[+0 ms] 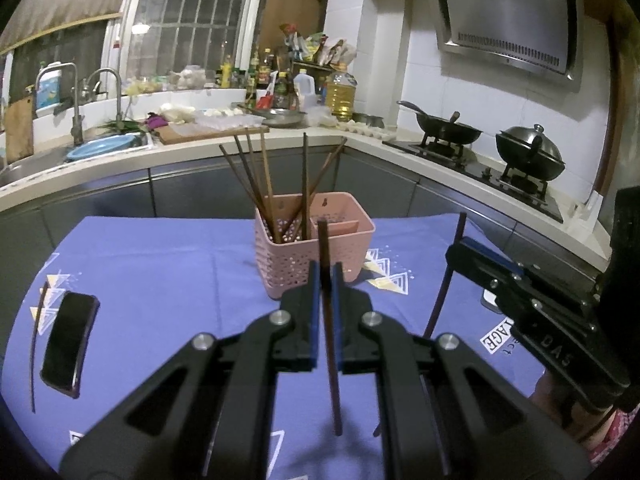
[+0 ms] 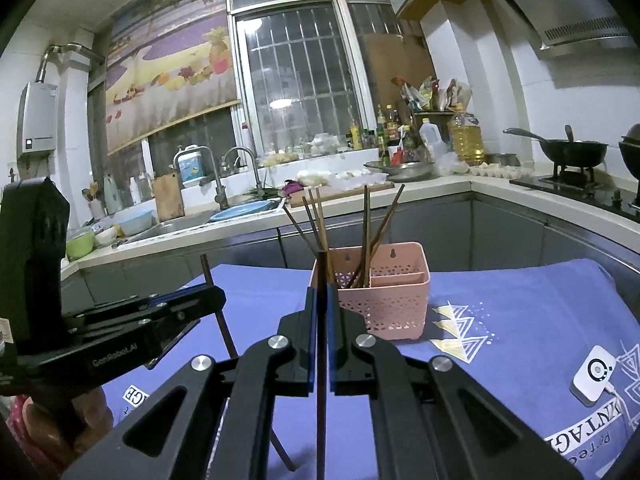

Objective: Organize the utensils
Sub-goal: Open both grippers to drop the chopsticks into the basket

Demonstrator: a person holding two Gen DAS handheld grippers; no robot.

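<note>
A pink perforated utensil basket (image 1: 308, 256) stands on the purple cloth, also in the right wrist view (image 2: 384, 304). Several dark chopsticks (image 1: 264, 184) lean in its left compartment; the right compartment looks empty. My left gripper (image 1: 325, 276) is shut on one dark chopstick (image 1: 330, 340), held upright just in front of the basket. My right gripper (image 2: 322, 300) is shut on another chopstick (image 2: 321, 360), upright near the basket's left corner. Each gripper shows in the other's view, the right one (image 1: 532, 300) and the left one (image 2: 132, 320).
A black phone (image 1: 70, 340) lies on the cloth (image 1: 160, 280) at the left. A white device (image 2: 592, 372) lies at the right. The kitchen counter with sink (image 2: 192, 220), bottles and stove with woks (image 1: 448, 130) runs behind the table.
</note>
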